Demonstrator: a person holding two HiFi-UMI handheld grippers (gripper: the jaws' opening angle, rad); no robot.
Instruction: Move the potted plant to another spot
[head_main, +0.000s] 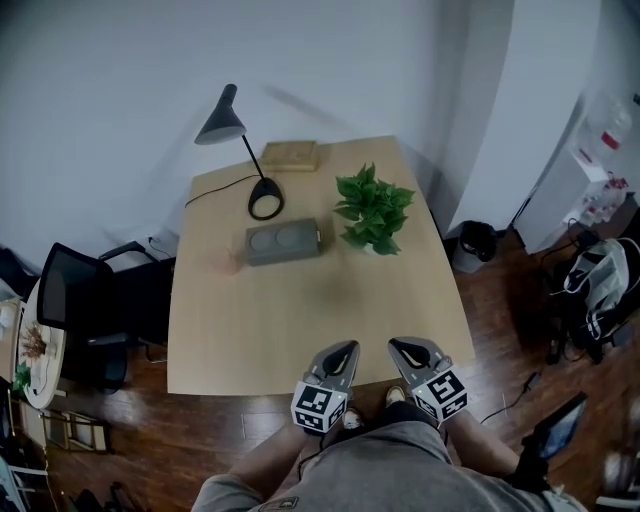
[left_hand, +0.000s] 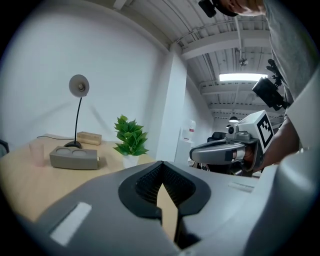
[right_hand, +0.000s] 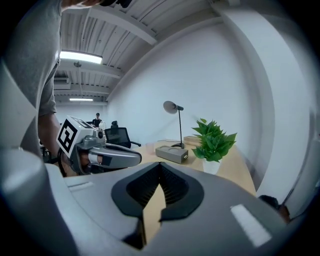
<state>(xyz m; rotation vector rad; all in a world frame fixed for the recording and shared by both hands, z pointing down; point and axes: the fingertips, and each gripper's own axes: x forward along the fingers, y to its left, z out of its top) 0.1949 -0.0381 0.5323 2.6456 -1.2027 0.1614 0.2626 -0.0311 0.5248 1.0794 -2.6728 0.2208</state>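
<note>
Head view looks steeply down on a pale wooden worktop (head_main: 300, 330) set against a white wall. Off its left side stands a black chair (head_main: 75, 300). On the worktop, a faint pinkish cup (head_main: 228, 262) comes first, then a black desk lamp (head_main: 265, 200) whose cord trails off to the left. Just in front of the lamp's base lies a grey block (head_main: 283, 241) with two round hollows in its top. Behind it, at the far edge, sits a flat wooden box (head_main: 290, 155). The potted plant (head_main: 373, 210) stands upright in a small white pot on the far right part of the worktop, just beside the right end of the grey block and apart from it. On the floor past the worktop's right edge is a dark bin (head_main: 473, 245), and further right lie some bags (head_main: 600, 280).

Both tools are held side by side over the near edge of the worktop, close to the person's legs and well apart from the plant. The left tool (head_main: 350, 348) has its jaws closed tip to tip, with nothing between them. The right tool (head_main: 397, 345) is the same: jaws together and empty. Each points toward the far side of the worktop.
</note>
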